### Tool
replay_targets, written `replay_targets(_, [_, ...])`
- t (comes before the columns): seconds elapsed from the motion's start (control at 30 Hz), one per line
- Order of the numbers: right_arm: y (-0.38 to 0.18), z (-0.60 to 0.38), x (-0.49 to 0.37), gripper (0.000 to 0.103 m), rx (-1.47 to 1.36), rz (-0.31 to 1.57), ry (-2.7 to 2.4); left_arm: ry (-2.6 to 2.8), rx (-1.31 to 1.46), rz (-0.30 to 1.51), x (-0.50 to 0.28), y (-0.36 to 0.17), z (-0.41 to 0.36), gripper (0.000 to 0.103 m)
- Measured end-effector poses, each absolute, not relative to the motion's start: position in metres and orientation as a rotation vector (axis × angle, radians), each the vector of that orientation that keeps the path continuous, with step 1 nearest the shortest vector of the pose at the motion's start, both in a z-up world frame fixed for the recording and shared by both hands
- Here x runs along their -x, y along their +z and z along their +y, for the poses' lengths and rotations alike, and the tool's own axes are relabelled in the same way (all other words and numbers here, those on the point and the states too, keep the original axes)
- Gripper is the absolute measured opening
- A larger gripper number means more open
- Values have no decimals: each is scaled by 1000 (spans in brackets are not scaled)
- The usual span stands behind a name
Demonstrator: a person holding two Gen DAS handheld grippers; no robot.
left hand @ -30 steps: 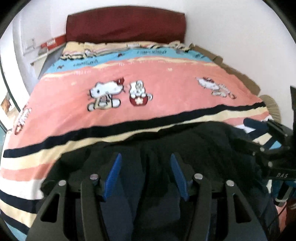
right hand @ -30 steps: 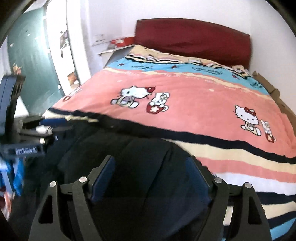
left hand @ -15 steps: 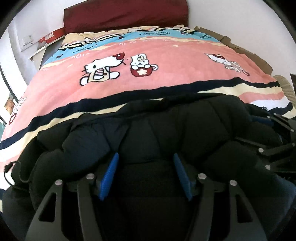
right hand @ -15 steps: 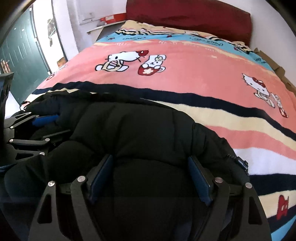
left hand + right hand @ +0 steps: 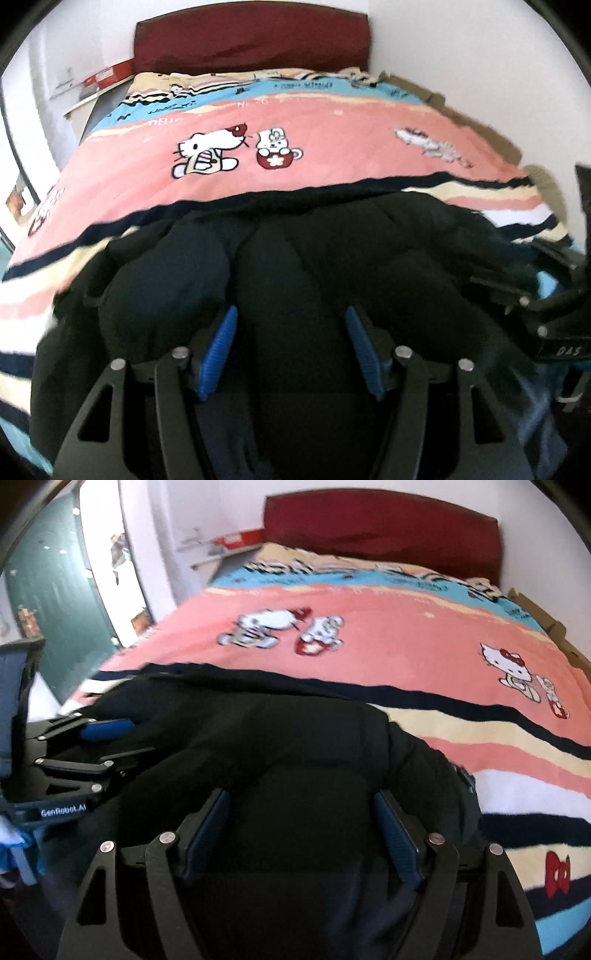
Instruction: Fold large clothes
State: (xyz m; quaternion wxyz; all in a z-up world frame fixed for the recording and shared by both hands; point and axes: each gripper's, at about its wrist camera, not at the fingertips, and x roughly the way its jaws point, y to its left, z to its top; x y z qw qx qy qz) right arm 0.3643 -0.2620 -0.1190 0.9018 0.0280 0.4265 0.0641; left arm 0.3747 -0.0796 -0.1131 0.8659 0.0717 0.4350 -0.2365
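Observation:
A black puffer jacket (image 5: 369, 251) lies bunched across the foot of the bed, on its pink cartoon-cat blanket (image 5: 332, 147). My left gripper (image 5: 290, 310) has a thick fold of it filling the gap between its blue pads. The jacket (image 5: 277, 738) bulges the same way between the pads of my right gripper (image 5: 301, 794), which sits to the right of the left one. From the right wrist, the left gripper (image 5: 136, 738) shows at the jacket's left end. In the left wrist view the right gripper (image 5: 495, 284) is half buried at the jacket's right end.
The striped blanket (image 5: 406, 627) covers the whole bed up to a dark red headboard (image 5: 251, 40). A white wall runs along the right side. A shelf with a red box (image 5: 240, 539) and a green door (image 5: 48, 602) stand to the left.
The jacket hung low in front a second ago and now rests higher over the blanket's stripes. Both grippers came down with it. The pads' spacing looks much the same.

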Motion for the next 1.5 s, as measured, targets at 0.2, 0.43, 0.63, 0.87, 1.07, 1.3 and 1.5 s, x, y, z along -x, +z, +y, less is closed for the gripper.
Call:
replay_targets(0.2, [-138, -254, -334, 80, 6, 973, 173, -487, -130, 960, -356, -132, -69, 61])
replay_targets(0.43, [-156, -246, -340, 80, 46, 1012, 127, -451, -171, 958, -355, -134, -77, 63])
replay_targets(0.63, [-132, -253, -316, 80, -8, 974, 136, -432, -150, 924, -329, -123, -63, 64])
replay_targets(0.87, [-131, -251, -305, 79, 8, 1008, 109, -401, -213, 944, -323, -115, -71, 64])
replay_targets(1.07, [-104, -254, -275, 80, 13, 973, 84, -420, -151, 948, -301, -96, -49, 64])
replay_targets(1.3, [-54, -255, -220, 86, 26, 898, 52, -450, -115, 927, -249, -61, -8, 63])
replay_targets(1.5, [-11, -265, -146, 94, 17, 823, -1, -412, -69, 928, -205, -41, 55, 64])
